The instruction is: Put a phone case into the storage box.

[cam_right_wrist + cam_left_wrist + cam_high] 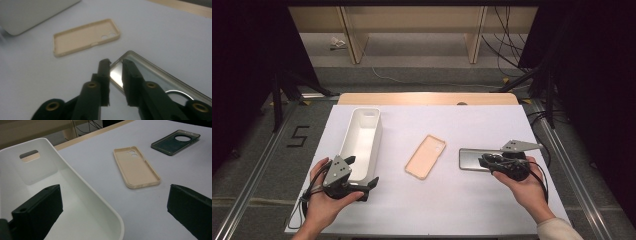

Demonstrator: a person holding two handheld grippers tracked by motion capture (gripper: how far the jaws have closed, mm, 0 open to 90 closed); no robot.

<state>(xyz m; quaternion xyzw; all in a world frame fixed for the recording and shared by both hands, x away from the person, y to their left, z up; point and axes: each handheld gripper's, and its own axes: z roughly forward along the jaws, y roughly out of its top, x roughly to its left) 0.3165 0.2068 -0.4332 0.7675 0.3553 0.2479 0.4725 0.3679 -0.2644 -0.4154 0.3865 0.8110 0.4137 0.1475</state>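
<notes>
At a white-covered table (pixel 422 210), a person works two hand-held grippers over a pair of phone cases. The right gripper (pixel 115 65) has its jaws nearly shut on the near-left rim of the dark case (pixel 150 72), which lies flat at the right of the table; one jaw sits outside the rim and the other inside, and the pads appear to pinch the thin wall, so the step in hand reads as taking hold of this case for a lift. The left gripper (pixel 362 185) rests at the near left with its jaws wide apart and nothing between them, just beside the near end of the white bin (pixel 362 142), one jaw over the bin's inside in the left gripper view. The beige case (pixel 426 156) lies open side up in the middle of the table, between bin and dark case and apart from both. The likely next move is to raise the dark case clear of the table and carry it leftward, probably to the bin; that calls for a firm pinch on a narrow, flexible edge, since the case could twist or slip out as it comes up. No brand or label can be read on either case or on the bin. The one legible mark is a black "5" (pixel 298 136) on the floor left of the table.
</notes>
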